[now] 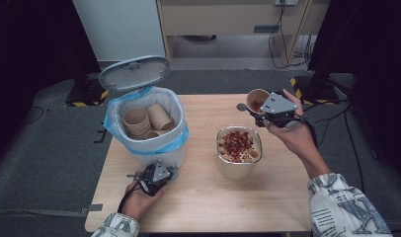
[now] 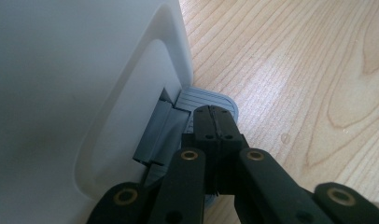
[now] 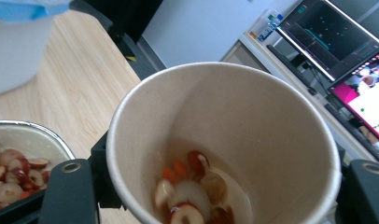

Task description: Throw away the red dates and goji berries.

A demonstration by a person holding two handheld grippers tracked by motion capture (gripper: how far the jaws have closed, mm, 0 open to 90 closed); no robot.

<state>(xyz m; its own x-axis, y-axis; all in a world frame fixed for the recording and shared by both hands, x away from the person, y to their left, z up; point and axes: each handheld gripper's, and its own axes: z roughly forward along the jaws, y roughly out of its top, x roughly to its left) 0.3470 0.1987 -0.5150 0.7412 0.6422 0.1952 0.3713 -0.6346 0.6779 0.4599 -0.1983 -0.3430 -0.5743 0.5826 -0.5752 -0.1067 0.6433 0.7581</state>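
Right gripper [image 1: 258, 112] clamps a tan paper cup [image 3: 225, 140] of fruit pieces at two o'clock; left gripper [image 2: 214, 122], jaws closed, presses the grey bin pedal [image 2: 211, 100]. Next: pour into the steel bowl [image 1: 223, 165].

Wooden table [image 1: 198, 192] – carrying white bin [image 1: 154, 148] and metal bowl [image 1: 238, 165]

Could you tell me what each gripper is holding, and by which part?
The right gripper clasps the paper cup around its side wall. The left gripper holds nothing; its closed fingers press the bin's pedal.
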